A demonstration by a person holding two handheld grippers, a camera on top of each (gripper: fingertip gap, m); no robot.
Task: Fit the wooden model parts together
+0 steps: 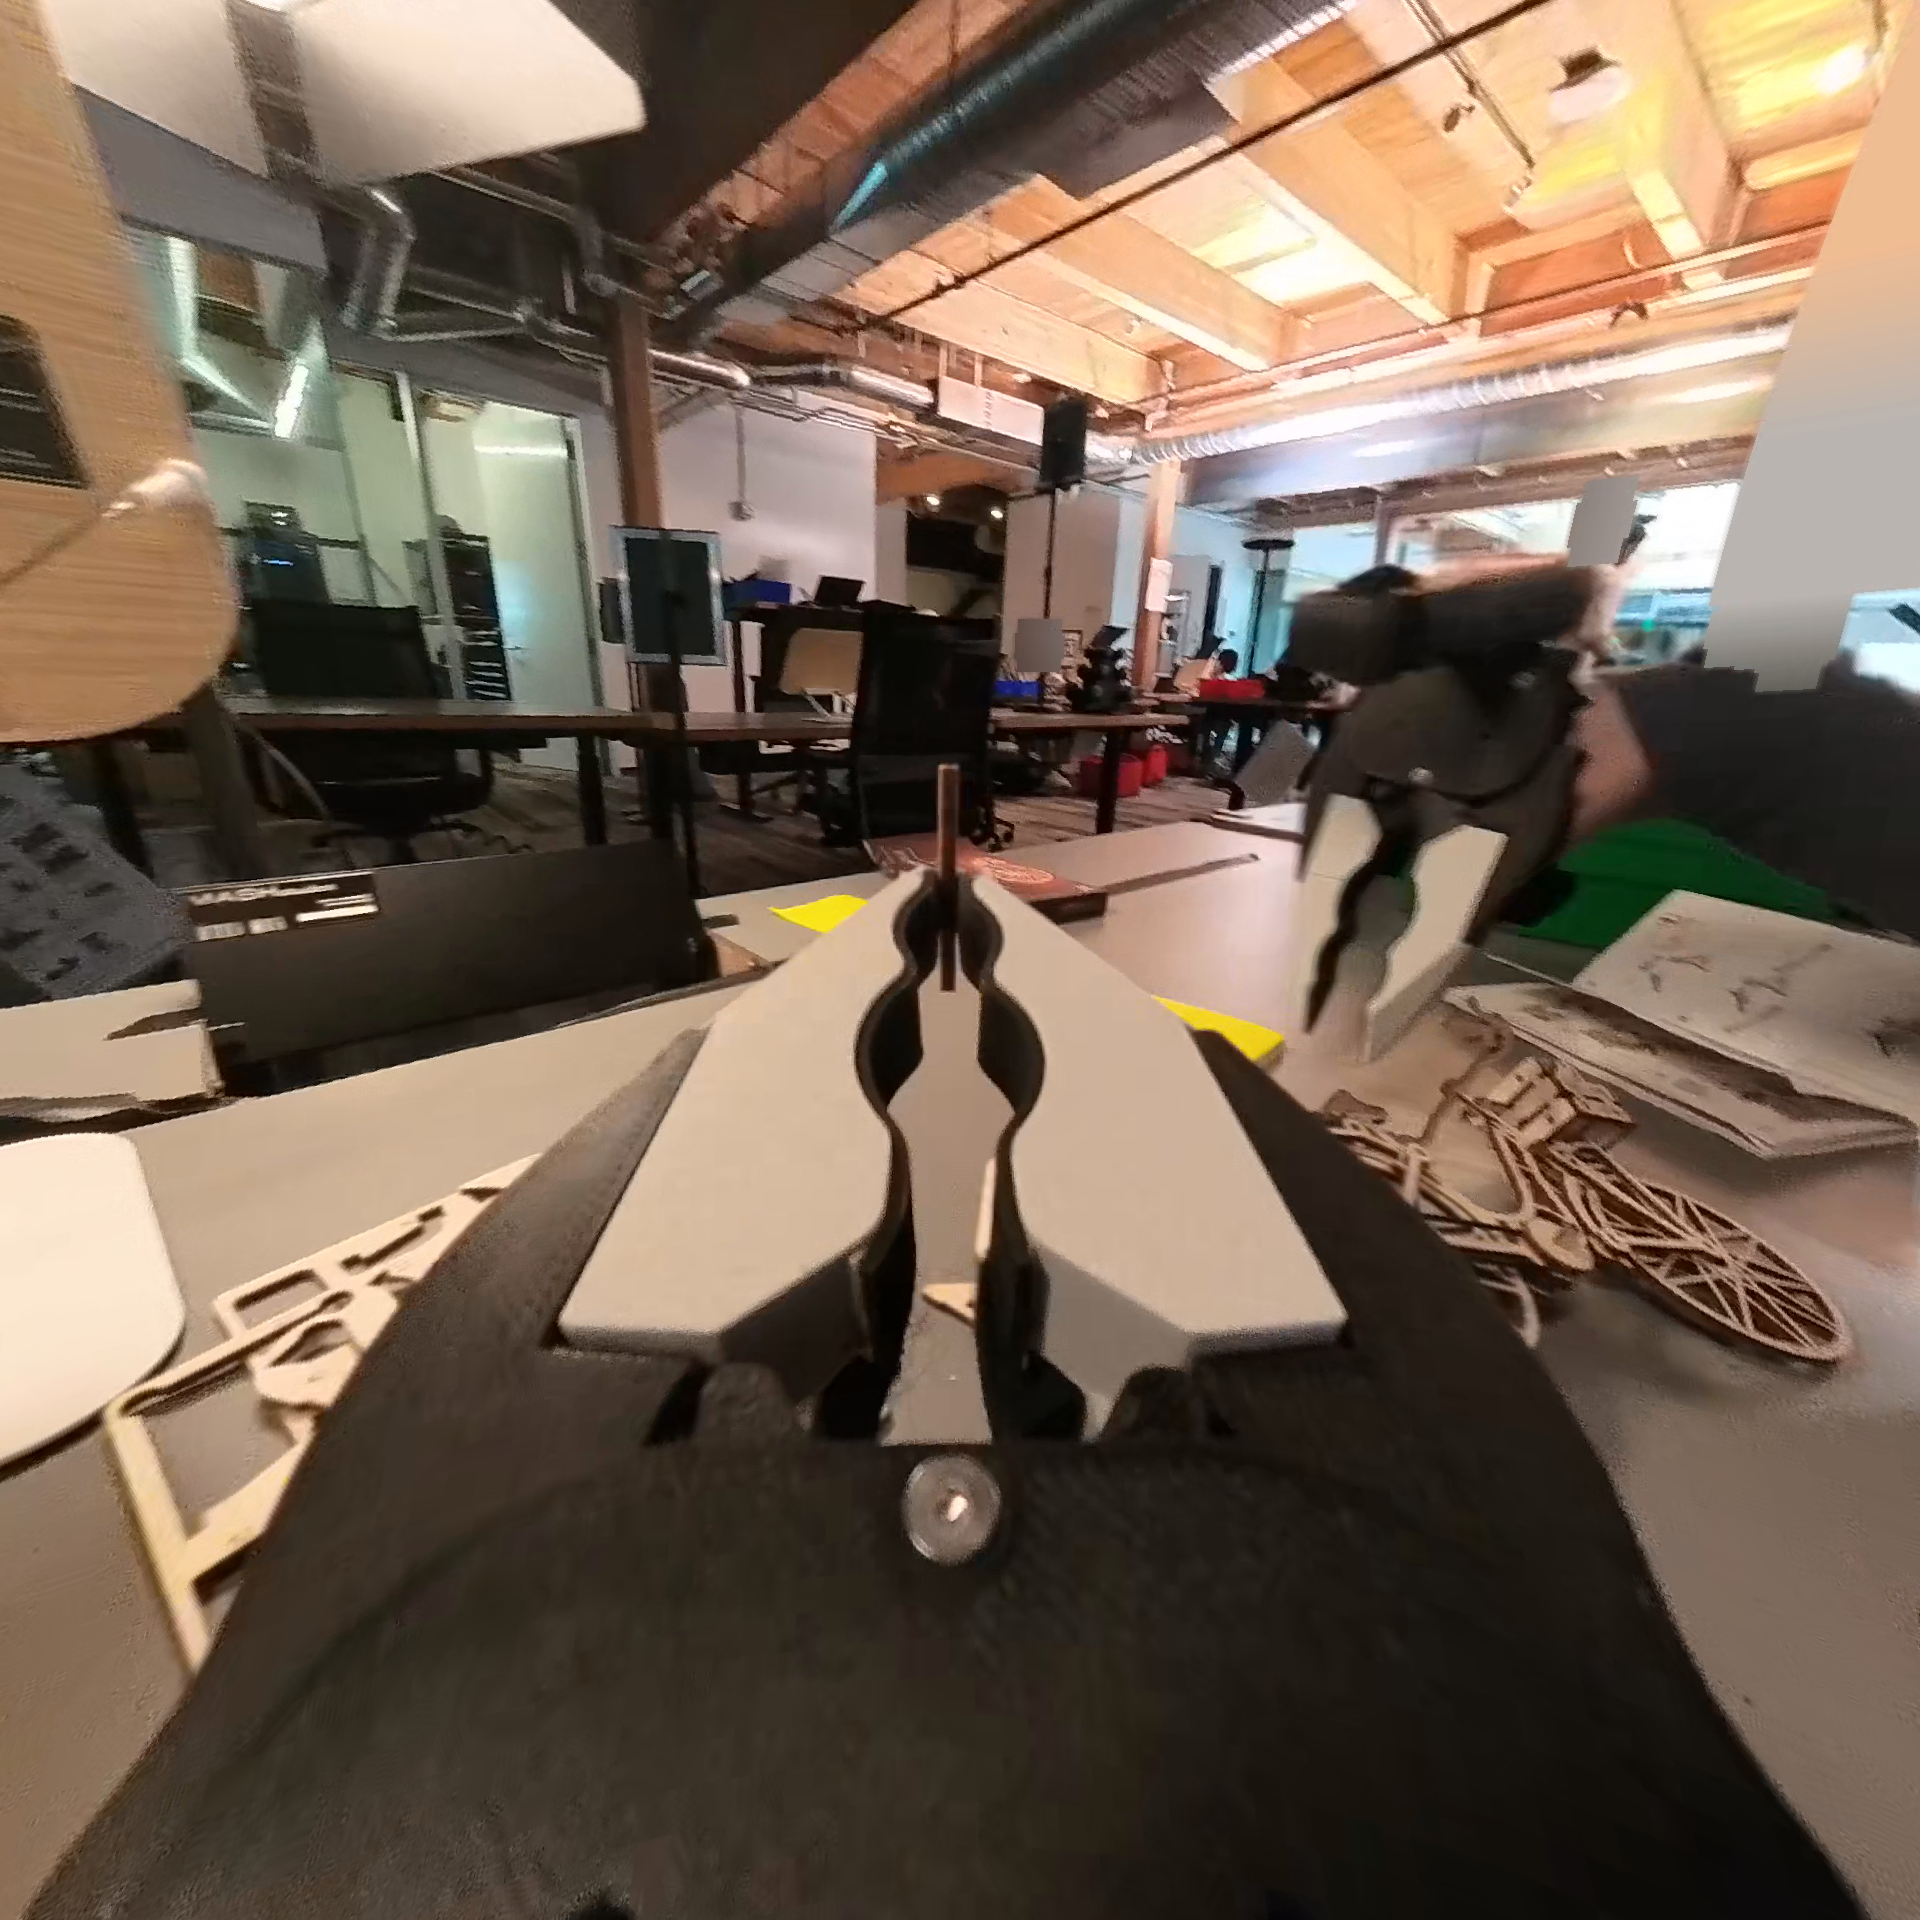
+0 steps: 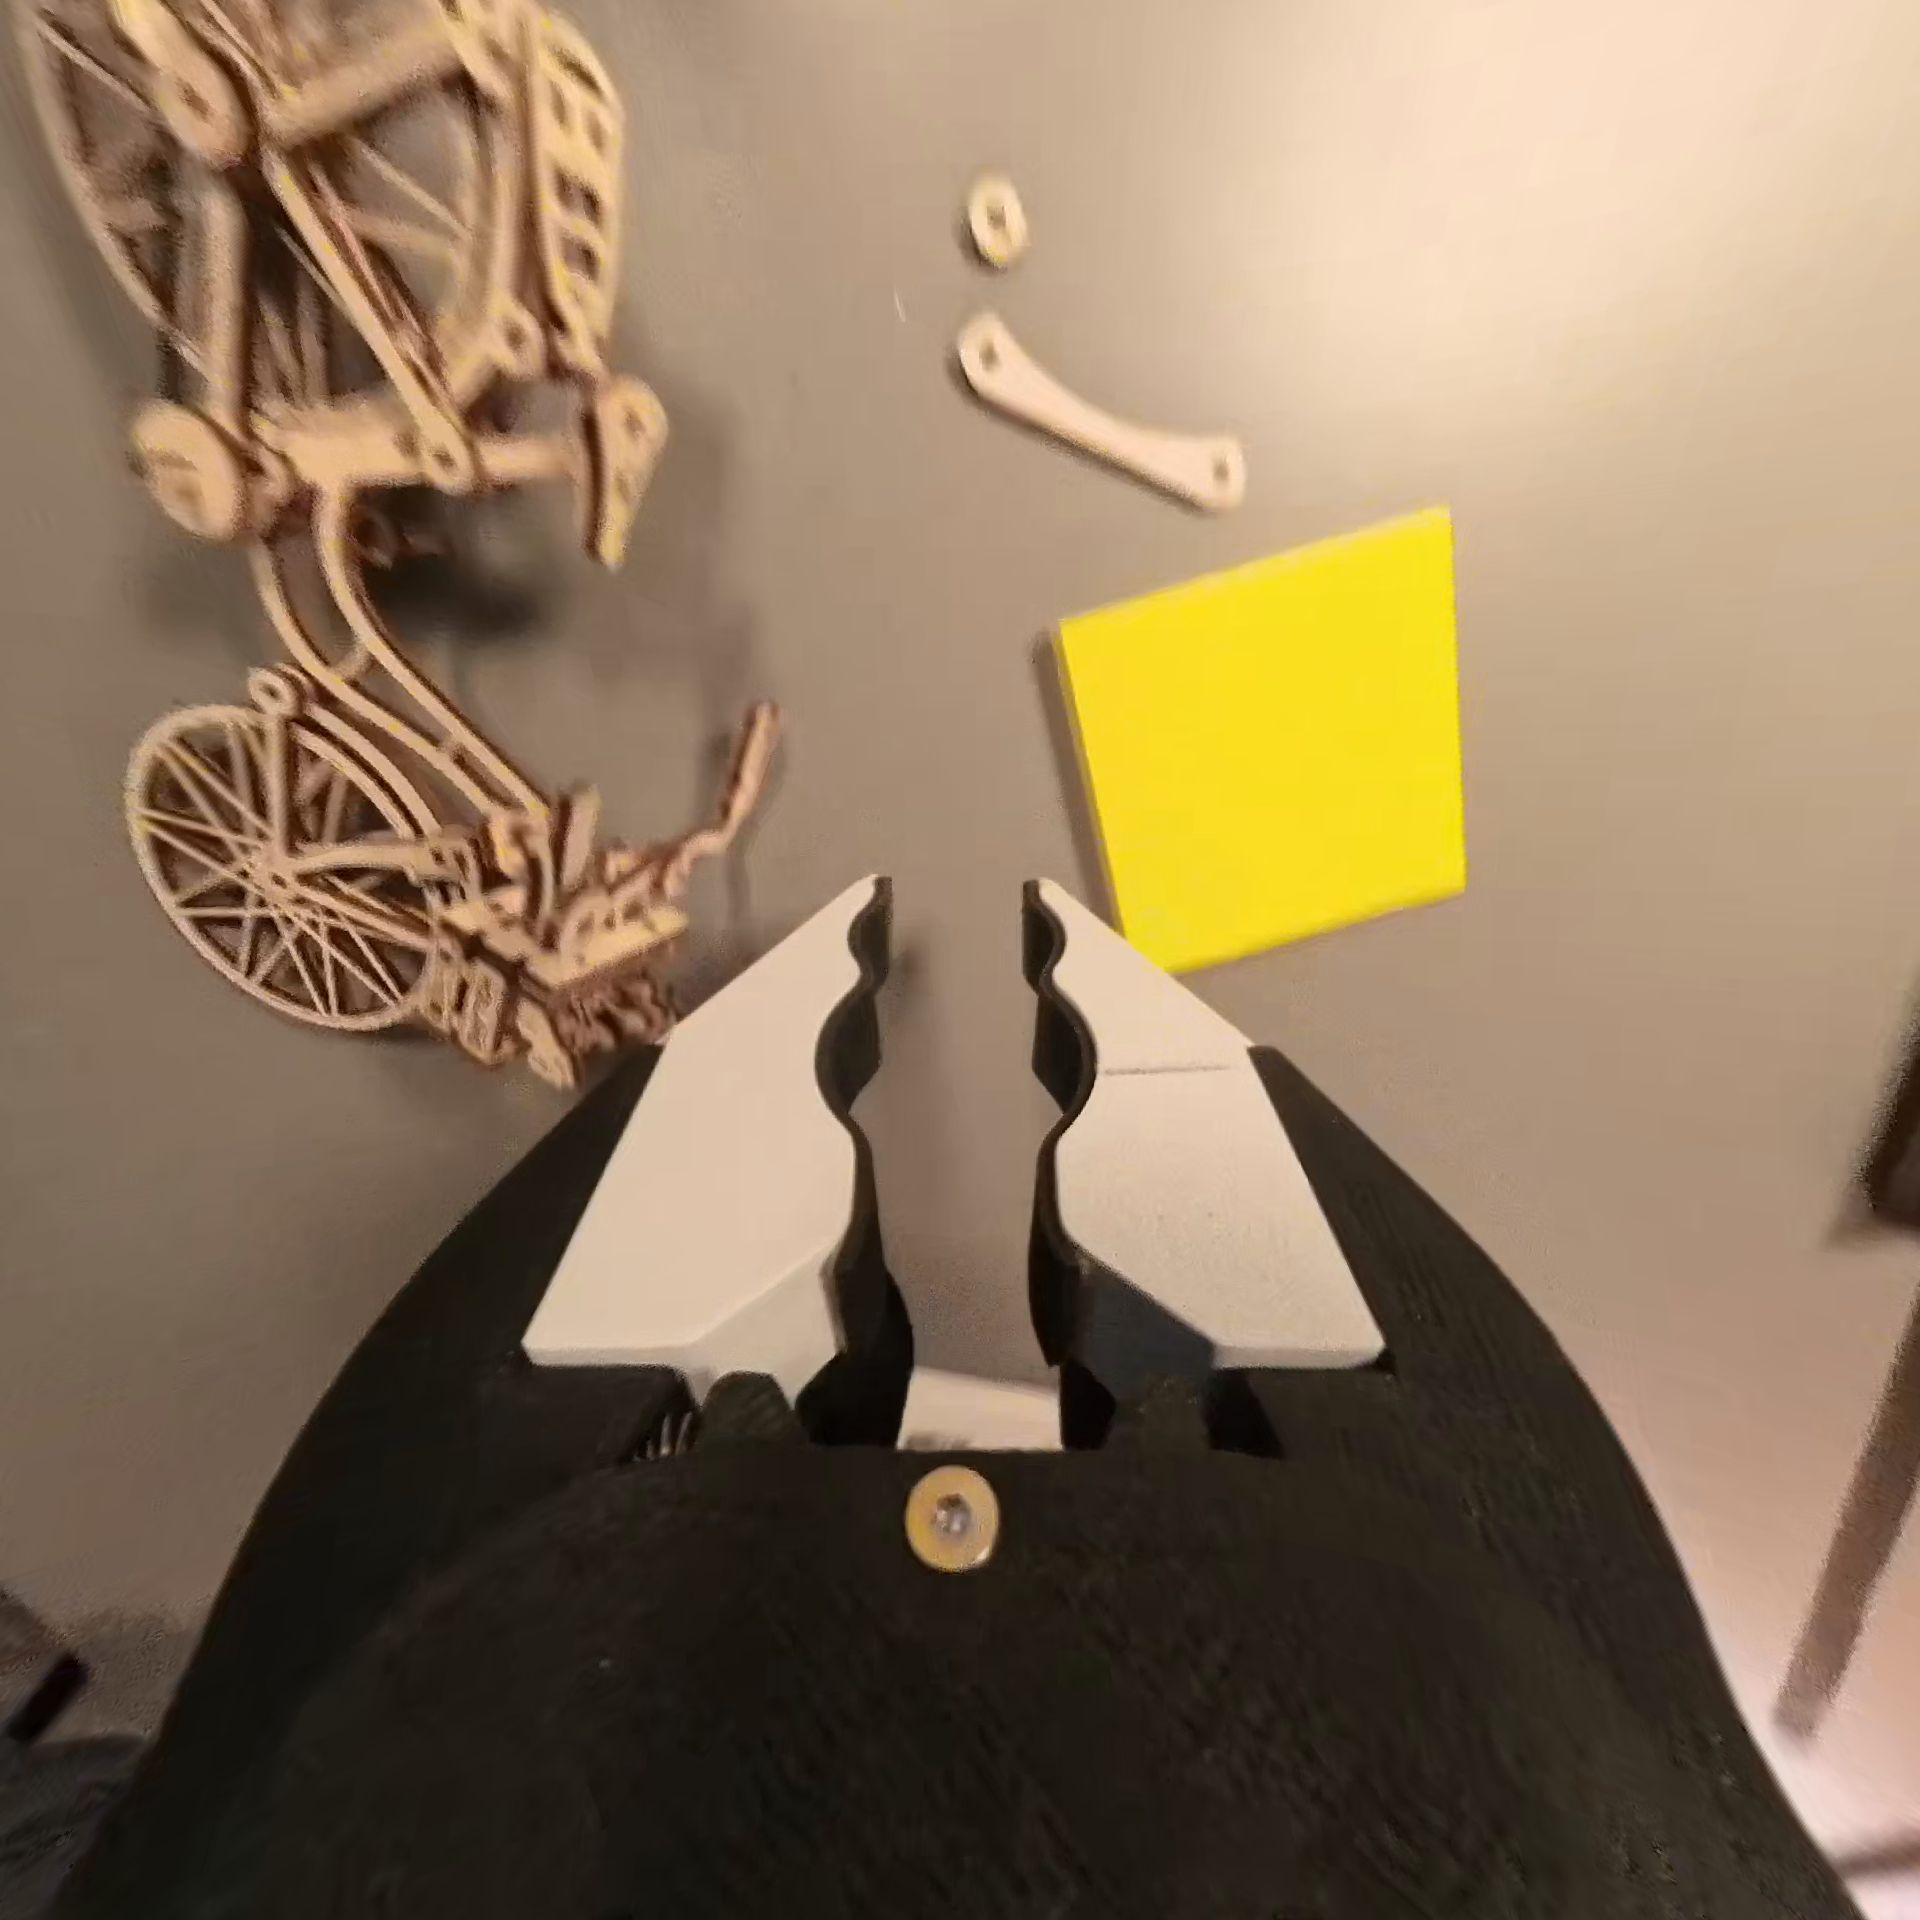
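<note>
My left gripper (image 1: 948, 904) is shut on a thin flat wooden part (image 1: 947, 831) that stands edge-on and upright between its tips, held above the grey table. The wooden bicycle model (image 1: 1621, 1226) lies on its side on the table to the right. My right gripper (image 1: 1351, 1013) hovers open over the table beside it. In the right wrist view my right gripper (image 2: 956, 904) is open and empty above the table, with the bicycle model (image 2: 343, 644) to its left. A curved wooden link (image 2: 1096, 416) and a small wooden ring (image 2: 997, 220) lie ahead.
A yellow sticky-note pad (image 2: 1268, 748) lies just right of my right gripper's tips. A cut-out wooden parts sheet (image 1: 239, 1351) lies at the left. An instruction booklet (image 1: 1756, 1029) lies at the right, a black box (image 1: 447, 935) at the back left. The table (image 2: 852, 582) is grey. There is about 25 cm between the tips of the two grippers. To reach the curved wooden link (image 2: 1096, 416) in a straight line is about 9 cm for my right fingers, about 20 cm for my left.
</note>
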